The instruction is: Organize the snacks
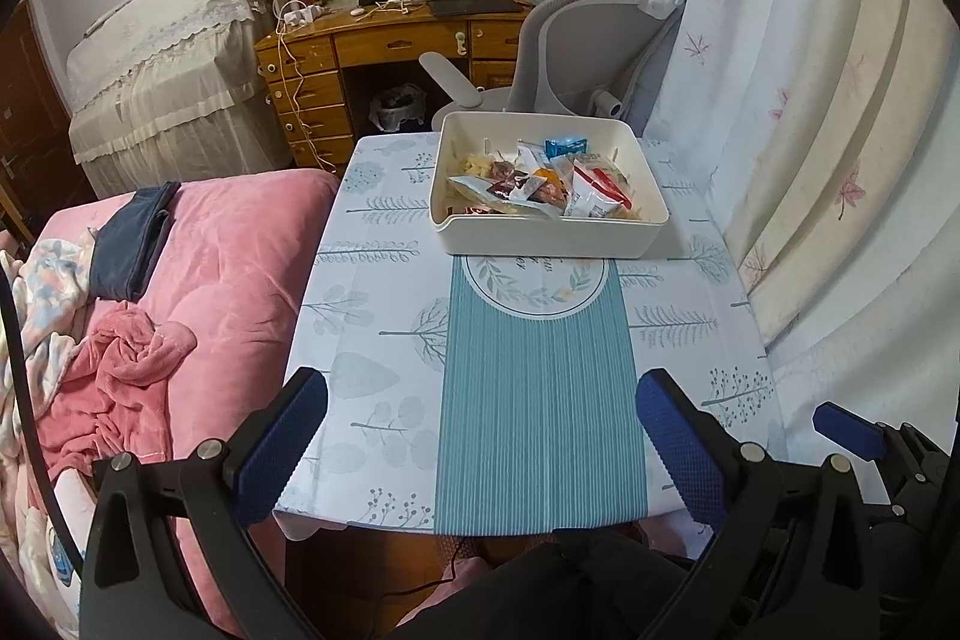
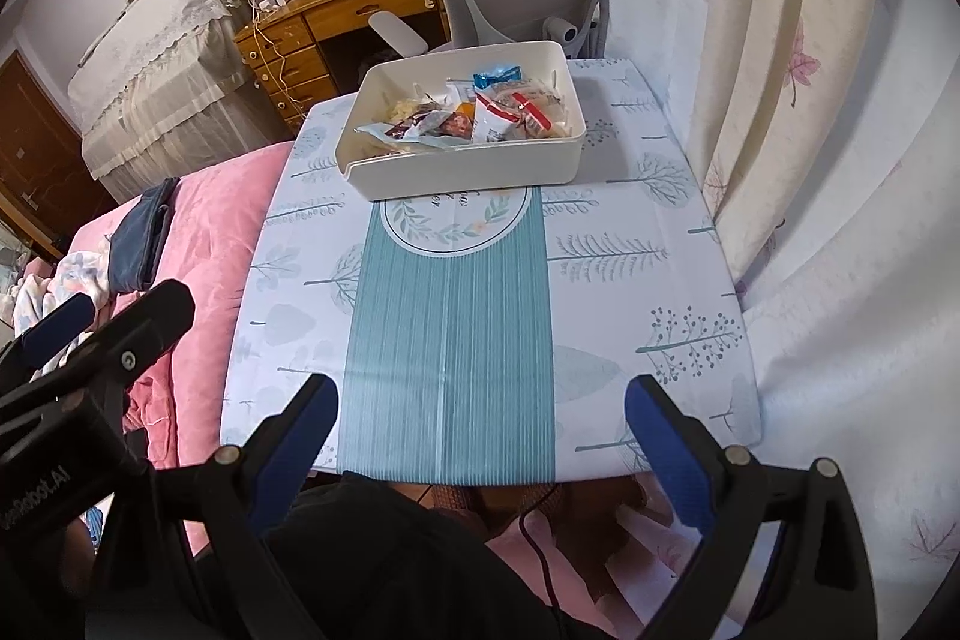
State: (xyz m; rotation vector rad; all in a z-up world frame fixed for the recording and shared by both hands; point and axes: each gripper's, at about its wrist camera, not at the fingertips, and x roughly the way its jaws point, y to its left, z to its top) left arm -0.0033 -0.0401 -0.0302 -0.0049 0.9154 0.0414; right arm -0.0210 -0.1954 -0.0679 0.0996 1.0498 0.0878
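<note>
While both tools hang over the near edge of the table (image 1: 372,328), neither holds anything: the left gripper (image 1: 480,430) has its 2 blue-padded fingers spread wide, and the right gripper (image 2: 480,430) is spread just as wide above the striped teal runner (image 2: 450,340) that runs down the middle of the tree-patterned cloth. In the right wrist view the left tool also shows at the lower left edge, close beside the right one.

A pink bed (image 1: 228,268) presses against the table's left side, with a dark folded cloth (image 1: 132,244) and a crumpled pink blanket (image 1: 120,370) on it. Pale curtains (image 1: 810,130) hang along the right side. A grey office chair (image 1: 588,40) stands just behind the far edge, and a wooden desk (image 1: 384,46) with bookshelves sits beyond it.

At the far end of the table sits the white bin (image 1: 552,235), resting on the runner's round printed end. Its long axis lies across the table, left to right, with a long wall facing the grippers. Inside it lie the snacks (image 1: 540,184), a loose heap of wrapped packets, with a blue packet (image 1: 567,146) near the back wall and a red-and-white packet (image 1: 600,193) toward the right. Bare cloth lies between the grippers and the bin.
</note>
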